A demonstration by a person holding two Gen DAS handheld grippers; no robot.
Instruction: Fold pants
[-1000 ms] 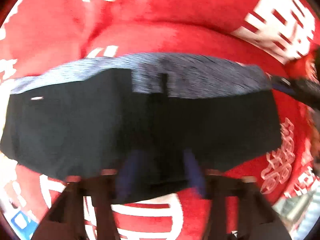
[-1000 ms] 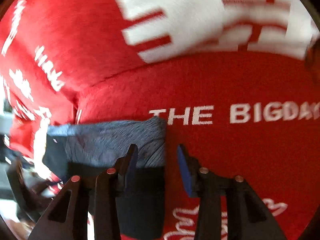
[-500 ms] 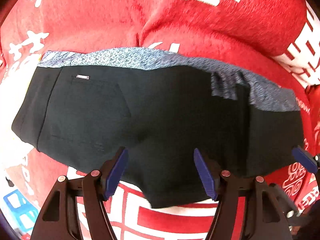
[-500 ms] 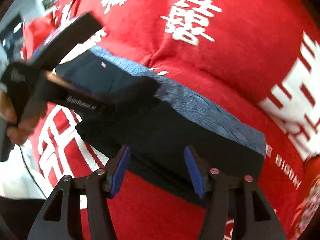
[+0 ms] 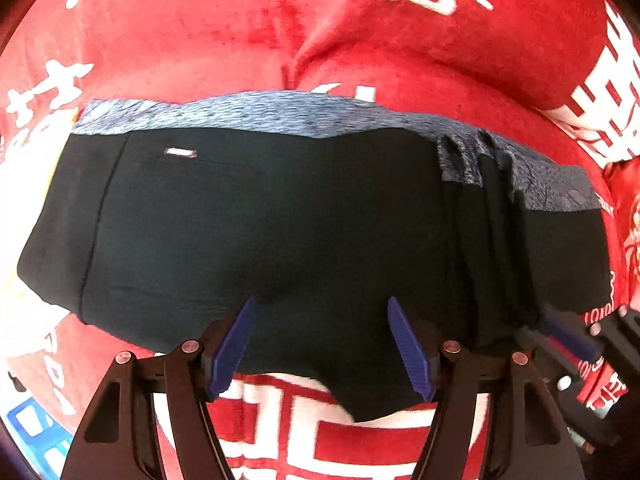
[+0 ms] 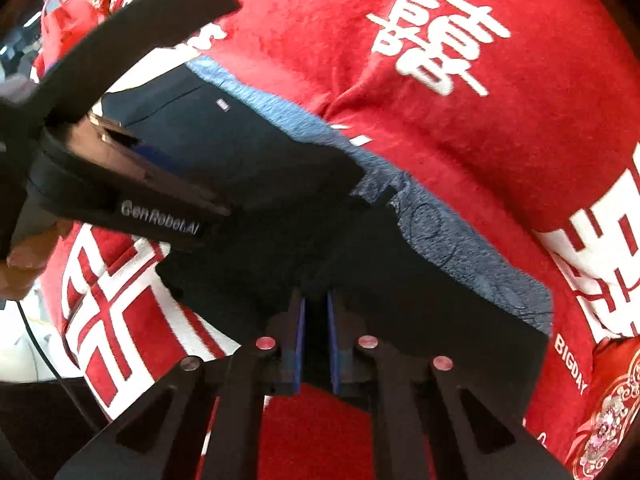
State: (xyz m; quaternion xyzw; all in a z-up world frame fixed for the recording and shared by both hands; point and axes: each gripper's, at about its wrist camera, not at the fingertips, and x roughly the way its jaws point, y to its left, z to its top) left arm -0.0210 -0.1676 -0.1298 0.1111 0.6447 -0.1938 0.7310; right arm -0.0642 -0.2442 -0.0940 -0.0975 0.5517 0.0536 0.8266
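On the red blanket [image 5: 224,40], as seen from the left wrist, the black pants [image 5: 272,220] are spread flat, grey waistband [image 5: 248,114] farthest from the camera. The left gripper [image 5: 322,342] is held wide open above the near hem, nothing grasped. From the right wrist, the right gripper [image 6: 316,340] is seen nearly closed on the hem of the pants [image 6: 420,300]. A fold is judged to be starting; the left gripper must pinch too. The surface beneath the blanket is hidden.

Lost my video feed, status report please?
Left gripper open over pants. Right gripper shut on pants' near edge. Nothing in the way.
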